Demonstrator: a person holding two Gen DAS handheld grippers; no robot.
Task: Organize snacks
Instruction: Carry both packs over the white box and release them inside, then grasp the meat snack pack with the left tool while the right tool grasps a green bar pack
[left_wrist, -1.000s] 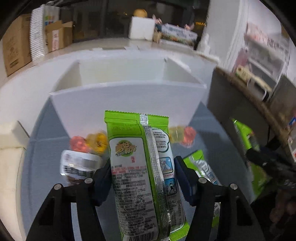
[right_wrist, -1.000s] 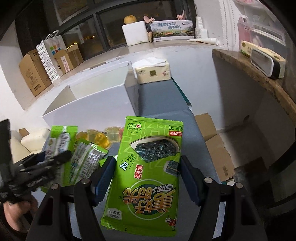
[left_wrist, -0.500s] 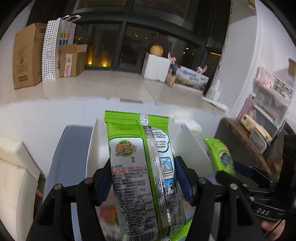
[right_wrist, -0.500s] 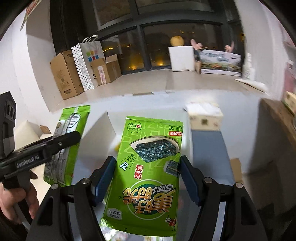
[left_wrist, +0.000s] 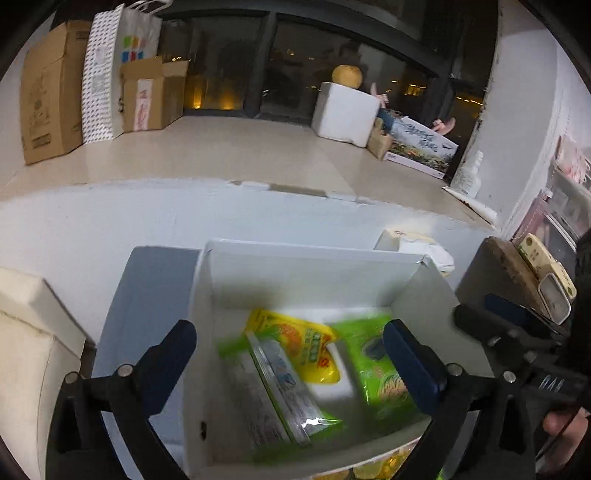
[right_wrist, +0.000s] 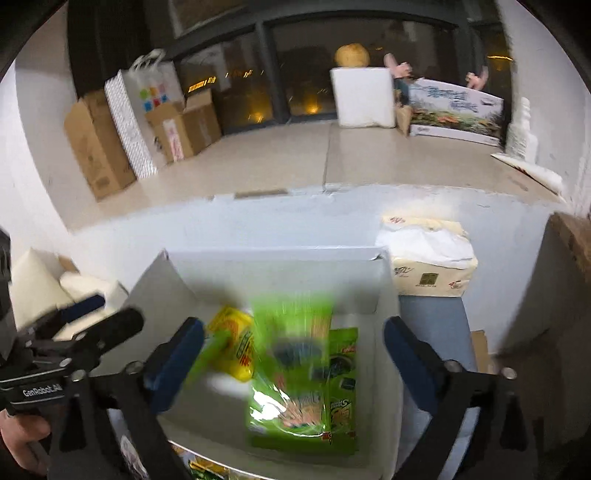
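Left gripper (left_wrist: 291, 354): jaws opening, spread wide, nothing pressed between the pads; the blurred green packet (left_wrist: 280, 387) below them is free of the pads and lies in the white box (left_wrist: 306, 254), its long axis running away from the camera and slanting toward the left. Right gripper (right_wrist: 293, 354): jaws likewise opening and wide apart, pads touching nothing; the seaweed pack (right_wrist: 291, 369) (heavily blurred, so its exact lie cannot be fixed) sits between and below them in the same box (right_wrist: 273, 254), long axis roughly in line with the fingers. A yellow bag (left_wrist: 295, 343) rests in the box between the two green items, and a further green pack (right_wrist: 341, 373) lies just right of the seaweed pack. Both grippers hang over the box, pointing down into it. Judgement: both deliveries appear made; remaining snacks show only at the near edge below the box front (left_wrist: 369, 470), roughly midway, slightly nearer the right hand. A tissue pack (right_wrist: 428, 258) stands beside the box, outside it.
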